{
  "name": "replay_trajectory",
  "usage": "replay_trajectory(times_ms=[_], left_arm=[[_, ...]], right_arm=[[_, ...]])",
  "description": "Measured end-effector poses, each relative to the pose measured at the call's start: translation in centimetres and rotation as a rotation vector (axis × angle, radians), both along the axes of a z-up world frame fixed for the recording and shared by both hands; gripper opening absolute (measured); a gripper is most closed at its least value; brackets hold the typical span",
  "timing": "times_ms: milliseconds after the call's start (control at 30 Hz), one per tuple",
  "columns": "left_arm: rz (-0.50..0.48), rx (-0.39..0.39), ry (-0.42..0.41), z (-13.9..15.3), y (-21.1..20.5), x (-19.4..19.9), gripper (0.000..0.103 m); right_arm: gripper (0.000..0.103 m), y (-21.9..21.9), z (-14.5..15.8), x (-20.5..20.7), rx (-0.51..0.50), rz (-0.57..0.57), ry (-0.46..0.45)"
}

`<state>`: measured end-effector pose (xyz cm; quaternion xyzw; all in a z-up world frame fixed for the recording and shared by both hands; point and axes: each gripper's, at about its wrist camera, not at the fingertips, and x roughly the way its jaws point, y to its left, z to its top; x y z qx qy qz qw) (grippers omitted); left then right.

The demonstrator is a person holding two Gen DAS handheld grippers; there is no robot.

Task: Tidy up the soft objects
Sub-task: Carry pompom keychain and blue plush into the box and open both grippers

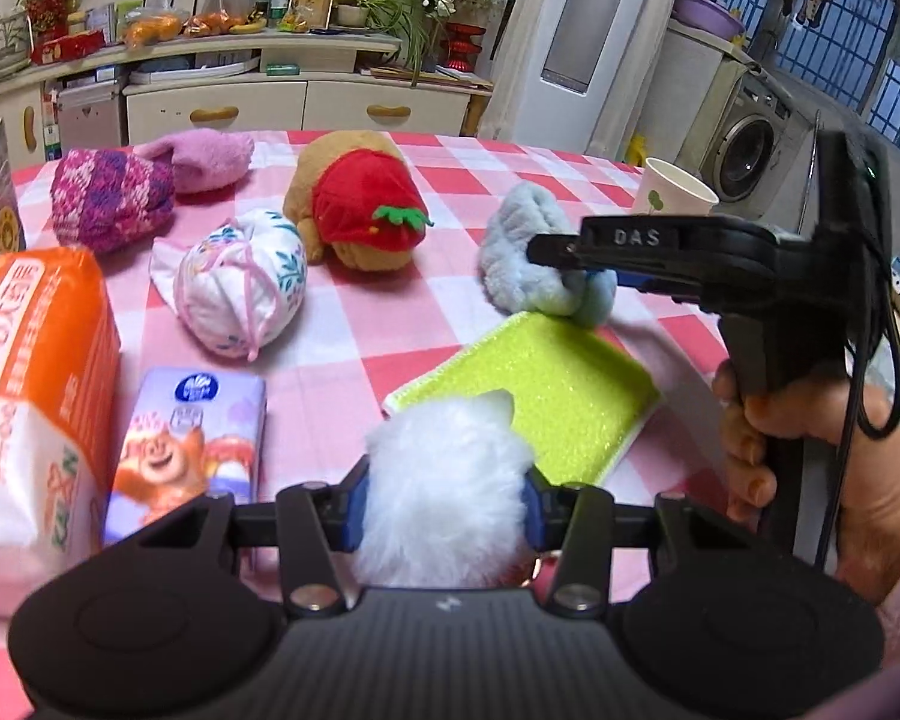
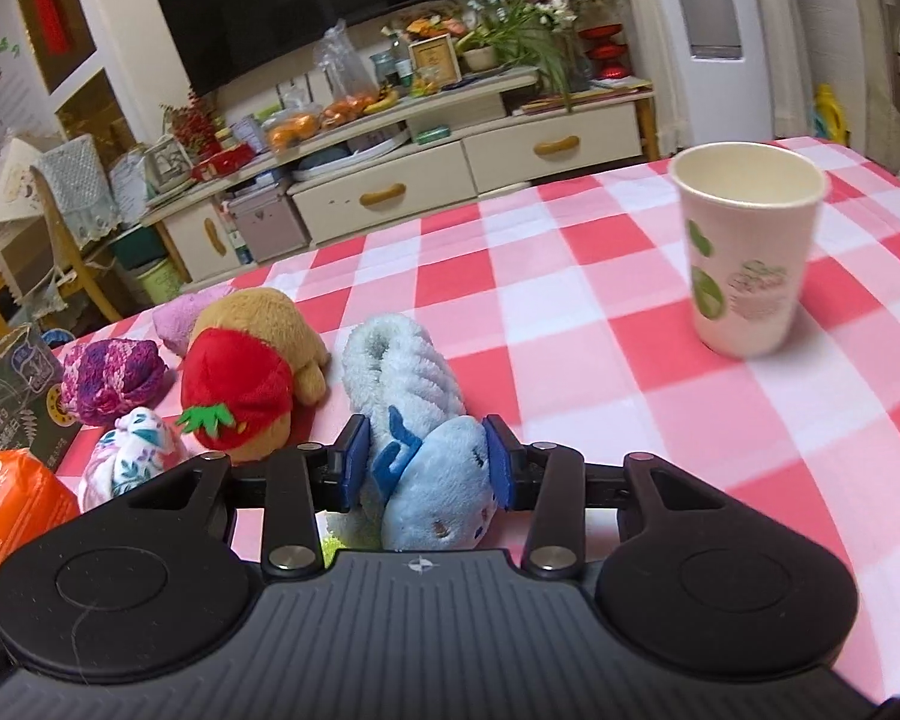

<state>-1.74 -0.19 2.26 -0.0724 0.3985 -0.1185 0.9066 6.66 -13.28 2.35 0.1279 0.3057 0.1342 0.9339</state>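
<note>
My left gripper (image 1: 444,501) is shut on a white fluffy ball (image 1: 444,480), squeezed between its blue pads just above the checked tablecloth. My right gripper (image 2: 429,468) is shut on a light blue plush toy (image 2: 426,420), pinching its near end; in the left wrist view its black finger (image 1: 561,249) lies across the same blue plush (image 1: 522,252), with a hand on the handle at the right. A yellow-green sponge (image 1: 546,384) lies flat between the two grippers. A brown plush with a strawberry hat (image 1: 354,204) sits mid-table.
A floral cloth bundle (image 1: 240,282), a purple knitted piece (image 1: 111,198) and a pink towel roll (image 1: 210,159) lie at the left. Tissue packs (image 1: 36,372) (image 1: 192,438) sit at the near left. A paper cup (image 2: 747,252) stands at the right. A low cabinet (image 2: 390,180) is beyond the table.
</note>
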Motion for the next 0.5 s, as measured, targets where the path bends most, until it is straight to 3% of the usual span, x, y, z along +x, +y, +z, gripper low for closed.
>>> replay_trajectory(times_ms=[500], left_arm=[[0.023,-0.077,-0.058,2.5,2.5,-1.7,0.045]], right_arm=[[0.042,-0.8,0.4,-4.2,0.012,-0.135,-0.05]])
